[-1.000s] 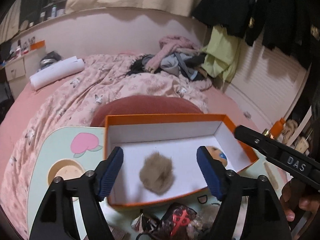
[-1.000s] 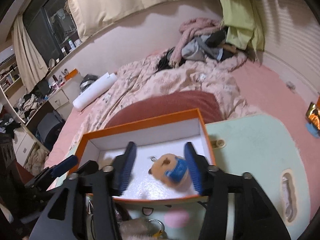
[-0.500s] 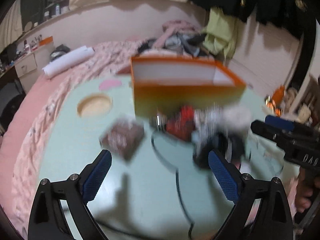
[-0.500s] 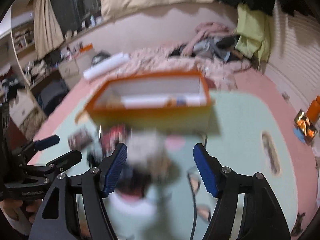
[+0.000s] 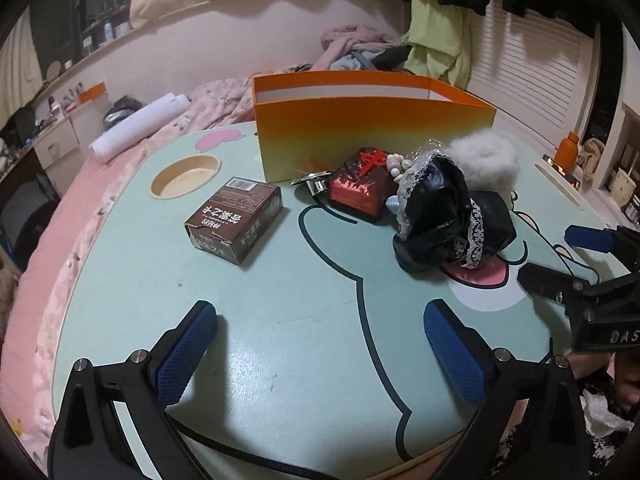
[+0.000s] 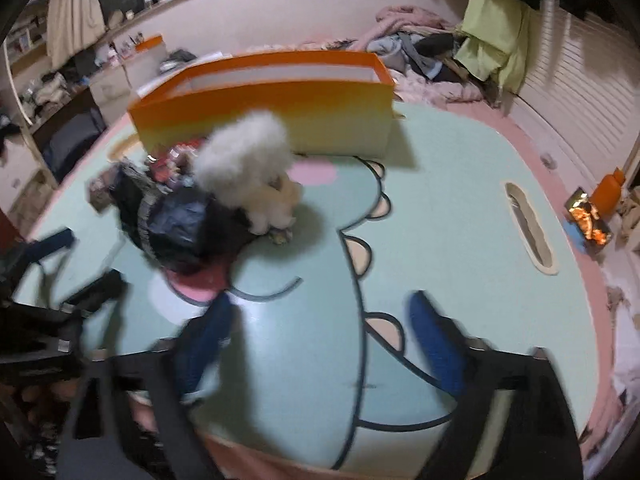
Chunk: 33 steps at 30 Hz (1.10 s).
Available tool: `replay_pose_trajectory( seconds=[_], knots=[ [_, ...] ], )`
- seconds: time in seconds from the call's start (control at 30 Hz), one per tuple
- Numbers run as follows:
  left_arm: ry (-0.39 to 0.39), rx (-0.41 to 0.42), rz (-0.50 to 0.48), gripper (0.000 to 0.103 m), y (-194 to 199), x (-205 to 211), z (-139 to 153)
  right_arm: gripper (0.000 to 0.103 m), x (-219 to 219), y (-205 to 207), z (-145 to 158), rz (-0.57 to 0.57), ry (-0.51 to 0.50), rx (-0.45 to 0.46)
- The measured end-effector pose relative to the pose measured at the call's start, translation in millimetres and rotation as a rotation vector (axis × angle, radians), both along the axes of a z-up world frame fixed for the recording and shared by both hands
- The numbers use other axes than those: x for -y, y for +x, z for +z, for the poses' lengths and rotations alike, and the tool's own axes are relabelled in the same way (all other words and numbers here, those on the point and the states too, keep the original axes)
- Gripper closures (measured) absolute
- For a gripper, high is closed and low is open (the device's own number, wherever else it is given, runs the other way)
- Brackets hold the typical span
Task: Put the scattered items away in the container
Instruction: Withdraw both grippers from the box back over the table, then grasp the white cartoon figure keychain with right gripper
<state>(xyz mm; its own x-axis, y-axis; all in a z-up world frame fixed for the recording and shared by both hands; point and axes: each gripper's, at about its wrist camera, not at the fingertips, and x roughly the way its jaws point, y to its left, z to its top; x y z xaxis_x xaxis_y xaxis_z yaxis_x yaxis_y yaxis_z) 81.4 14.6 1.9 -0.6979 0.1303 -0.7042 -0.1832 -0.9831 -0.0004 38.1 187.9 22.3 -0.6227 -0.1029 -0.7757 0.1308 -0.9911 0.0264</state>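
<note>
Above the table [image 5: 304, 352], left claw [image 5: 320, 320] opening, tilted down, empty

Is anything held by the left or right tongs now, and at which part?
Nothing is held. Left tongs and right tongs are both opening, with only bare table between the blue pads; the box lies untouched.

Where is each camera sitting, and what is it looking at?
Left wrist camera: sits on the left tool, looking across the green cartoon table at the brown carton, red box and orange box; its own blue fingers, opening and empty, and the right tool show.
Right wrist camera: sits on the right tool, facing the white pompom and black lace-trimmed pouch; its blurred fingers, opening and empty, and the left tool show.
Both share the table, orange box, pompom and pouch.
</note>
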Motion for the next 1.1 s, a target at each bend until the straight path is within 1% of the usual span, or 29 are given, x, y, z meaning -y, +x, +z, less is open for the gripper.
replay_pose_trajectory(
  seconds=[0.37,1.1],
  knots=[
    [0.004,-0.018,-0.012,0.000,0.8,-0.9,0.6,0.000,-2.1,3.3,-4.8,0.029,-0.010,-0.055],
    [0.004,-0.017,-0.011,0.000,1.2,-1.3,0.9,0.000,-4.8,1.7,-3.0,0.028,-0.019,-0.074]
  ],
)
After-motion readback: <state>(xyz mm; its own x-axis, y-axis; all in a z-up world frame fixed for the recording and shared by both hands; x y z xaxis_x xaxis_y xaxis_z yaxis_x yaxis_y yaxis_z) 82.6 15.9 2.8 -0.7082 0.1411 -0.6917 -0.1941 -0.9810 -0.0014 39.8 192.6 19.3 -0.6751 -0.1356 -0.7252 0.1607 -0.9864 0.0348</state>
